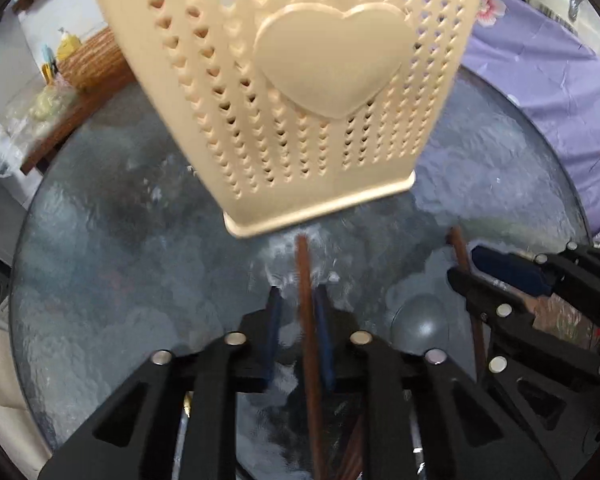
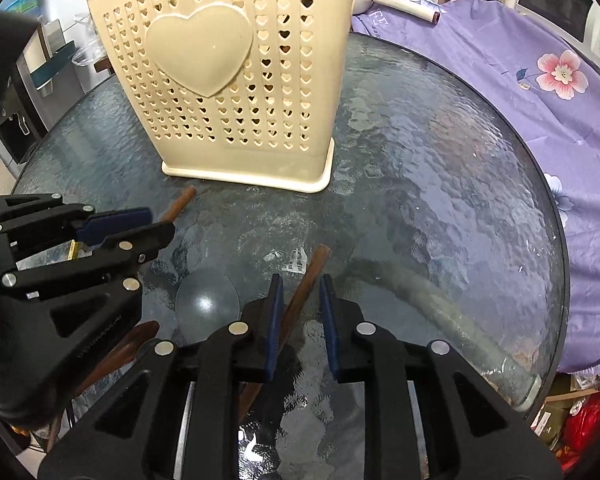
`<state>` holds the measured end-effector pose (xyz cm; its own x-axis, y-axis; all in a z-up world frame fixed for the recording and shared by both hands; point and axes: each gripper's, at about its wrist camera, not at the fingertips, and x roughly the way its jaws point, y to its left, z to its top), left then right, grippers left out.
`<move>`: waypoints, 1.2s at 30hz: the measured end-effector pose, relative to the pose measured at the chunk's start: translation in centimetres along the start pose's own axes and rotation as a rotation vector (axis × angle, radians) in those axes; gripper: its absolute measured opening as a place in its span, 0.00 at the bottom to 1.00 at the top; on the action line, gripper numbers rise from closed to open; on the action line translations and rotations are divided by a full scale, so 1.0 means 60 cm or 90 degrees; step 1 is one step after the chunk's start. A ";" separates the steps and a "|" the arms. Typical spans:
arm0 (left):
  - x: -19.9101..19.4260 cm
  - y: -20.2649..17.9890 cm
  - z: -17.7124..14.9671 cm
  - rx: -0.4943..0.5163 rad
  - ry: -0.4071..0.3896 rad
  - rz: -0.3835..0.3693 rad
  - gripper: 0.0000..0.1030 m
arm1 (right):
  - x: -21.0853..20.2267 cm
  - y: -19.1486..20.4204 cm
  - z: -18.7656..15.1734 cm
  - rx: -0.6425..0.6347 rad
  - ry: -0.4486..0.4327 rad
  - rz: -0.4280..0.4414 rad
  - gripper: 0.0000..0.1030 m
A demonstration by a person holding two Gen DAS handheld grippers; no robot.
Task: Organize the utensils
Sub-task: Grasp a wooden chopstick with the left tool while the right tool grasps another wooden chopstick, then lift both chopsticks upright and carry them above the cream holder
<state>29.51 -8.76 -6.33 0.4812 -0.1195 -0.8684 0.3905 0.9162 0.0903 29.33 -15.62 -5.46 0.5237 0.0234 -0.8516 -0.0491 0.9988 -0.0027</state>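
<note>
The cream utensil basket (image 2: pixel 236 80), pierced with heart-shaped holes and bearing a raised heart on its face, stands upright on the round glass table (image 2: pixel 440 168). All places below are given from it.

Just in front of the basket's base lie two brown wooden chopsticks. The left chopstick (image 1: pixel 306 300) runs lengthwise between the blue pads of the left gripper (image 1: pixel 300 308); the jaws stand narrow around it, the right pad seemingly touching, the left pad with a slim gap (motion blur prevents a firmer reading). The right chopstick (image 2: pixel 304 292) lies slantwise between the pads of the right gripper (image 2: pixel 302 300), leaning on the left pad, clear of the right one; clamping is not confirmed.

A purple floral cloth (image 2: pixel 520 80) lies to the basket's right, with a microwave (image 2: pixel 560 12) beyond. A woven basket (image 1: pixel 92 60) sits to its left.

The basket's rim is cut off at the top edge. Both chopsticks' near ends are hidden beneath the grippers.
</note>
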 end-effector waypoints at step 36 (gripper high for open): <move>-0.110 0.087 -0.018 -0.115 -0.096 -0.070 0.06 | -0.079 -0.048 0.012 0.076 -0.106 0.197 0.07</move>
<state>27.51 -2.80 -0.66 0.5603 -0.2645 -0.7849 0.3063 0.9466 -0.1004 27.58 -18.61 -1.03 0.6317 0.3227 -0.7048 -0.1329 0.9408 0.3117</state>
